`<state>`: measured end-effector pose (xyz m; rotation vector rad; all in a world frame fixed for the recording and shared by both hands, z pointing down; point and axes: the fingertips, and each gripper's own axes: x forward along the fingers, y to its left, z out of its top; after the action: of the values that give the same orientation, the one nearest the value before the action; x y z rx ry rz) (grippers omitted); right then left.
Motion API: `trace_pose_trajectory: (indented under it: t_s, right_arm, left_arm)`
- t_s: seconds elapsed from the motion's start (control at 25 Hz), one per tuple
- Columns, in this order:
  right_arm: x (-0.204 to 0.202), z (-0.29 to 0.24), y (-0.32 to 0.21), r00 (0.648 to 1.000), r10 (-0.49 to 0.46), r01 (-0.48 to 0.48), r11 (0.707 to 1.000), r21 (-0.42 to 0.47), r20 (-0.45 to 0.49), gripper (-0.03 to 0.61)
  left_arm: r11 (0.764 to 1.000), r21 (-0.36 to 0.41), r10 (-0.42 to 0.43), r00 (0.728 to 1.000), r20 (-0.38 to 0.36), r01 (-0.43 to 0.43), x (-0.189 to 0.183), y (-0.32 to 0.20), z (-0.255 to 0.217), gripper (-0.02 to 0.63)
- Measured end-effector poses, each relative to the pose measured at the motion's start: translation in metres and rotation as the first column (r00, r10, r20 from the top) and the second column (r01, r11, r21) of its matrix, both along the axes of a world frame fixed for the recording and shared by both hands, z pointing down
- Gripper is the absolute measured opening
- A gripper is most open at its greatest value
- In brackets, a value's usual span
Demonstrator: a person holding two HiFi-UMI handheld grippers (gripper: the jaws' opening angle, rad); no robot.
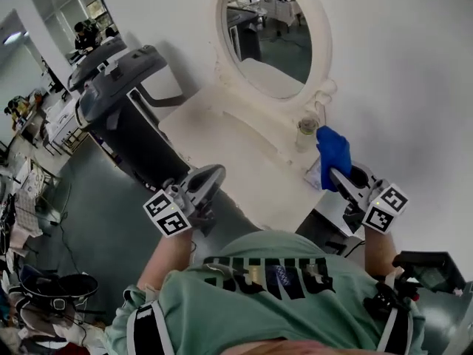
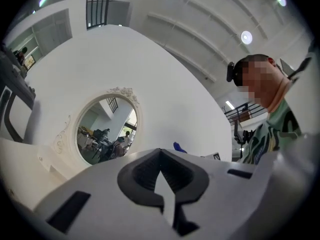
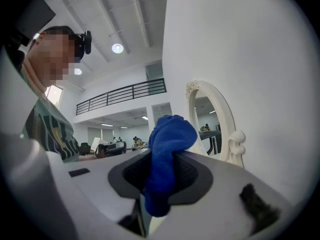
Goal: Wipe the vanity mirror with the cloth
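A blue cloth point(image 3: 167, 149) is pinched between the fingers of the right gripper point(image 1: 341, 177), bunched and sticking out past their tips. It is held low beside the oval mirror point(image 1: 270, 35) on the white bench point(image 1: 222, 146), not yet on the glass. The left gripper point(image 1: 201, 187) is kept back, fingers pressed together on nothing. Wiping seems about to begin: the cloth must be raised and pressed to the glass.

White vanity table point(image 1: 229, 161), oval mirror point(image 1: 270, 39) (ornate white frame) at its back, small glass point(image 1: 307, 129) alongside
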<state>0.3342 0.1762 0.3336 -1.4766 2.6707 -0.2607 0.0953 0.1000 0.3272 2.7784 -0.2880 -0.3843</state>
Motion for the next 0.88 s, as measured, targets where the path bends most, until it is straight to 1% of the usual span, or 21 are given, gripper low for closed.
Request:
trace_pose_trajectory:
  t_s: [0.08,0.16,0.2,0.28,0.36,0.4,0.44,0.48,0.52,0.56,0.64,0.72,0.76,0.8,0.88]
  right_arm:
    - [0.024,-0.012,-0.026,0.996,-0.049,0.052,0.998,0.042,-0.068,0.098]
    - [0.044,-0.025,-0.054,0.986,-0.077,0.089,0.993,0.075,-0.145,0.098]
    - [0.051,-0.03,-0.069,0.98,-0.079,0.096,0.992,0.086,-0.185,0.098]
    - [0.057,-0.038,-0.102,0.959,-0.057,0.09,0.99,0.109,-0.277,0.098]
    - [0.052,-0.05,-0.138,0.922,-0.011,0.077,0.985,0.155,-0.388,0.098]
    - [0.046,-0.058,-0.156,0.895,0.021,0.072,0.979,0.189,-0.447,0.098]
    - [0.038,-0.067,-0.174,0.861,0.059,0.066,0.972,0.226,-0.505,0.098]
    - [0.028,-0.077,-0.193,0.821,0.102,0.06,0.963,0.262,-0.562,0.098]
    - [0.017,-0.088,-0.213,0.772,0.15,0.054,0.953,0.299,-0.618,0.098]
    - [0.004,-0.1,-0.234,0.713,0.205,0.05,0.939,0.339,-0.67,0.098]
    - [-0.024,-0.126,-0.279,0.574,0.316,0.048,0.908,0.417,-0.756,0.098]
    - [-0.048,-0.151,-0.327,0.422,0.403,0.044,0.886,0.462,-0.812,0.098]
    - [-0.056,-0.162,-0.352,0.334,0.438,0.041,0.878,0.477,-0.835,0.098]
    - [-0.062,-0.172,-0.377,0.234,0.472,0.04,0.869,0.494,-0.85,0.098]
    - [-0.071,-0.189,-0.431,0.02,0.532,0.047,0.846,0.532,-0.847,0.098]
  left_arm:
    - [0.999,0.007,-0.054,0.998,0.016,0.054,0.023,-0.011,-0.007,0.0]
    - [0.995,-0.019,-0.1,0.995,0.0,0.1,0.042,-0.023,-0.016,0.0]
    - [0.993,-0.039,-0.114,0.993,-0.006,0.113,0.051,-0.027,-0.018,0.0]
    - [0.989,-0.055,-0.138,0.99,0.016,0.139,0.061,-0.035,-0.014,0.0]
    - [0.983,-0.051,-0.171,0.984,0.047,0.174,0.056,-0.049,-0.006,0.0]
    - [0.981,-0.051,-0.187,0.981,0.051,0.189,0.049,-0.059,-0.001,0.0]
    - [0.978,-0.052,-0.198,0.979,0.049,0.2,0.041,-0.072,0.004,0.0]
    - [0.977,-0.051,-0.204,0.978,0.045,0.206,0.033,-0.085,0.009,0.0]
    - [0.977,-0.044,-0.205,0.978,0.04,0.207,0.024,-0.099,0.014,0.0]
    - [0.978,-0.035,-0.204,0.978,0.036,0.205,0.015,-0.113,0.018,0.0]
    - [0.98,-0.021,-0.196,0.98,0.026,0.196,-0.005,-0.135,0.022,0.0]
    - [0.983,-0.007,-0.183,0.983,0.022,0.184,-0.026,-0.15,0.021,0.0]
    - [0.984,0.005,-0.178,0.984,0.022,0.178,-0.034,-0.158,0.022,0.0]
    - [0.984,0.016,-0.176,0.984,0.02,0.176,-0.042,-0.167,0.024,0.0]
    - [0.983,0.023,-0.182,0.983,0.01,0.182,-0.059,-0.186,0.029,0.0]
